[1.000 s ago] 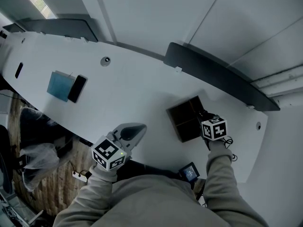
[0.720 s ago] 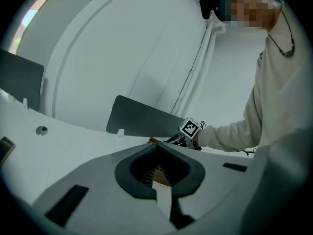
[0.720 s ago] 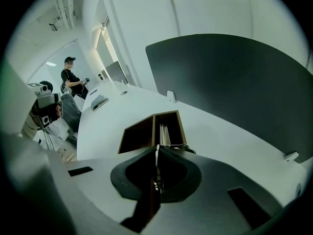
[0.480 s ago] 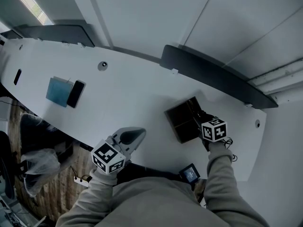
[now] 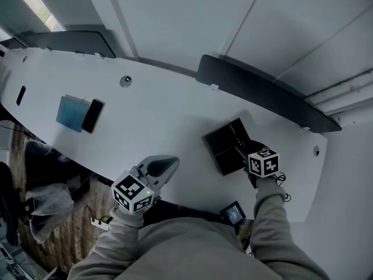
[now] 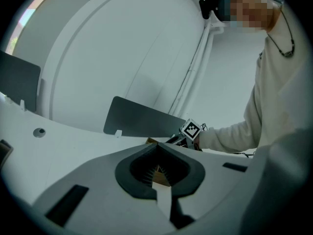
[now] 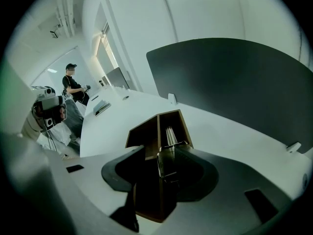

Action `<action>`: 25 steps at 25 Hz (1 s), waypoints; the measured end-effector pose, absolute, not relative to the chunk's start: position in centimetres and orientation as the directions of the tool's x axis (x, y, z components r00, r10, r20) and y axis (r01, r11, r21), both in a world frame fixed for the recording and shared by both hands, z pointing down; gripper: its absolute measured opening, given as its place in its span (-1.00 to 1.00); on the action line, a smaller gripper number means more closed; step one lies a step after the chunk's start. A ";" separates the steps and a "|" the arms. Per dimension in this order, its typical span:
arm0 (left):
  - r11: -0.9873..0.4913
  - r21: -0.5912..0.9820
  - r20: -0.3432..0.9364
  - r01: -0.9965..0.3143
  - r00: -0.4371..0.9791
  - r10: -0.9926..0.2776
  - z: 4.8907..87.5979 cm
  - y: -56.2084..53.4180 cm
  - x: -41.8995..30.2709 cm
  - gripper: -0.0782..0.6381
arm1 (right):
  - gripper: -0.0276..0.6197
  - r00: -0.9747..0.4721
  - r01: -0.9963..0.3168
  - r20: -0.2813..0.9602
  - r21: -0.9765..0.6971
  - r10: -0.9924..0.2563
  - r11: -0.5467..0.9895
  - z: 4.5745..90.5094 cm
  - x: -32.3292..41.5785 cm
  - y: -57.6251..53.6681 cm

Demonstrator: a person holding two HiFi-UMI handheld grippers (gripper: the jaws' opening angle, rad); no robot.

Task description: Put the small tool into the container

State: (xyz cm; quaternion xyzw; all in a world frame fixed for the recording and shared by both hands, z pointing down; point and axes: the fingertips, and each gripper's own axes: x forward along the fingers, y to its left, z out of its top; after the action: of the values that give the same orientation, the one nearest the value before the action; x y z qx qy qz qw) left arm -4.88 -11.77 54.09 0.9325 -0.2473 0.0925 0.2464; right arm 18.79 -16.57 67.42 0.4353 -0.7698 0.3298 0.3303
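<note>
Release step is what I'm reading here. Right gripper (image 7: 164, 150) is pointing steeply down over the dark wooden container (image 7: 146, 131), which is sitting on the white desk (image 5: 163, 115). Its jaws have just been opening and are now standing wide apart.

Small tool (image 7: 165, 164), a short metallic piece, is sitting in the gap between them, close to the right-hand pad and right above the container's centre divider (image 7: 159, 131). The pads are not looking like they are pressing on it, so I'm judging it as let go. Whether it is already resting in a compartment or still hanging at the pad, I cannot tell.

Pale ribbed strip (image 7: 170, 133) is lying in the far right compartment. It could be part of the same tool, but it's too small to say.

Left gripper (image 5: 165, 164) is idling at the near edge of the desk, well apart from the container, jaws together and nothing in them.

Next move, as I'm judging it:
- Back the right gripper up and out along its own line, keeping the jaws wide so a pad is not dragging the tool back out or clipping the divider.
- Check that the tool is lying inside one compartment, not straddling the divider.
</note>
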 end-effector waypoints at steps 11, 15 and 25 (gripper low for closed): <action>-0.775 0.404 0.286 -0.485 0.872 -0.397 53.3 -11.7 -4.7 -0.78 | -0.41 -0.368 -0.912 0.775 -0.194 -0.514 0.360 65.8 19.6 -16.5; -0.789 0.392 0.277 -0.474 0.878 -0.390 52.6 -11.8 -4.4 -0.78 | -0.41 -0.360 -0.920 0.758 -0.190 -0.544 0.343 64.7 19.9 -16.5; -0.816 0.369 0.255 -0.445 0.892 -0.372 50.7 -11.8 -3.6 -0.78 | -0.85 -0.353 -0.920 0.745 -0.167 -0.565 0.354 62.2 19.7 -15.7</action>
State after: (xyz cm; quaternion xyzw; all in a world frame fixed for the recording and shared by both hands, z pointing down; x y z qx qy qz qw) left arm -3.58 -11.84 50.68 0.9489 -0.2153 0.0860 0.2139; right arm 19.71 -15.68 62.16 0.4843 -0.7669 0.2974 0.2981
